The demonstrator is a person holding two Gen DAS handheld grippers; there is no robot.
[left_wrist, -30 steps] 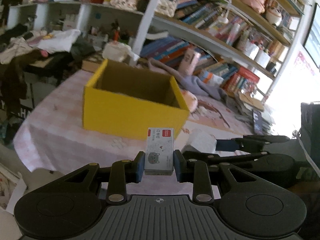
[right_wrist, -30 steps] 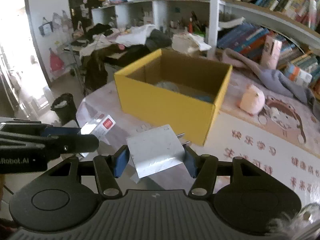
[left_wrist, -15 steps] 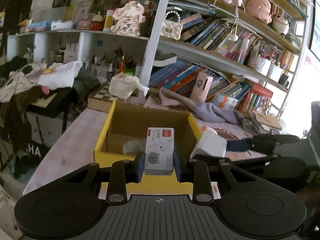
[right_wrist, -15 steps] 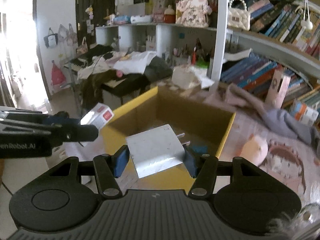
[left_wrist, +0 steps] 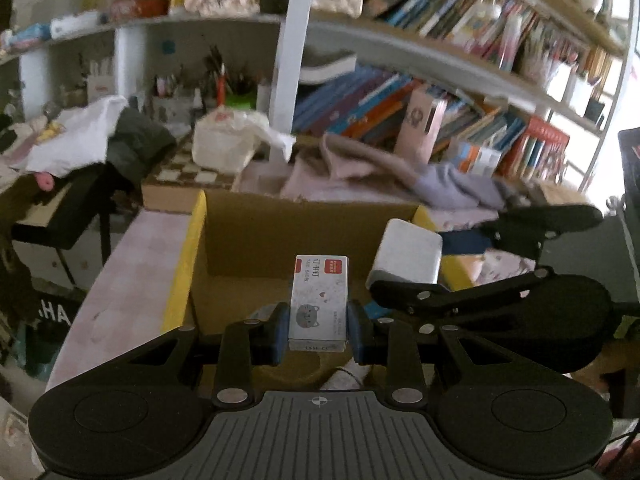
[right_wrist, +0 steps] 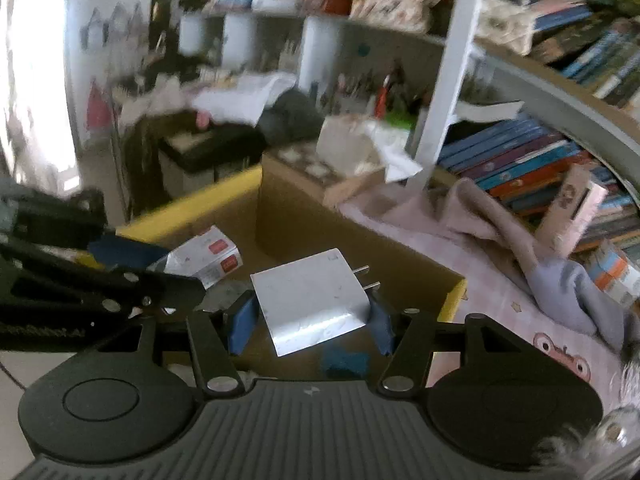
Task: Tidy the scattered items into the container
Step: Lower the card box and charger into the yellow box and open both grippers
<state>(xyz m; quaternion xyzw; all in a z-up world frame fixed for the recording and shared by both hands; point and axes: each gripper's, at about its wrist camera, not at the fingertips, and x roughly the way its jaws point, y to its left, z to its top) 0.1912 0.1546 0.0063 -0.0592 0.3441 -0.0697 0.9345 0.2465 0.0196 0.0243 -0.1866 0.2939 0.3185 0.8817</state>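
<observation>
- Yellow-rimmed cardboard box (left_wrist: 304, 240) is now seen from above in the left wrist view, its brown inside open below the fingers; a second ago its front wall was faced from farther back across the table.
- Between the blue pads of the left gripper (left_wrist: 318, 332) a small staple box (left_wrist: 319, 300) with a red label and a cat drawing is clamped upright, held over the box's interior.
- Just to the right, the white charger (left_wrist: 406, 256) is seen in the right gripper's black fingers, also over the box opening.
- Pink tablecloth (left_wrist: 132, 280) is seen to the left of the box, a bookshelf (left_wrist: 400, 92) behind it.
- In the right wrist view the box (right_wrist: 452, 300) has likewise been brought under the fingers.
- The right gripper (right_wrist: 310, 320) is closed on the white charger (right_wrist: 308, 300), which is tilted, its two prongs pointed up and right.
- At the left, the left gripper (right_wrist: 160, 268) is seen with the staple box (right_wrist: 208, 256) above the box's near corner.
- Both grippers are angled downward.
</observation>
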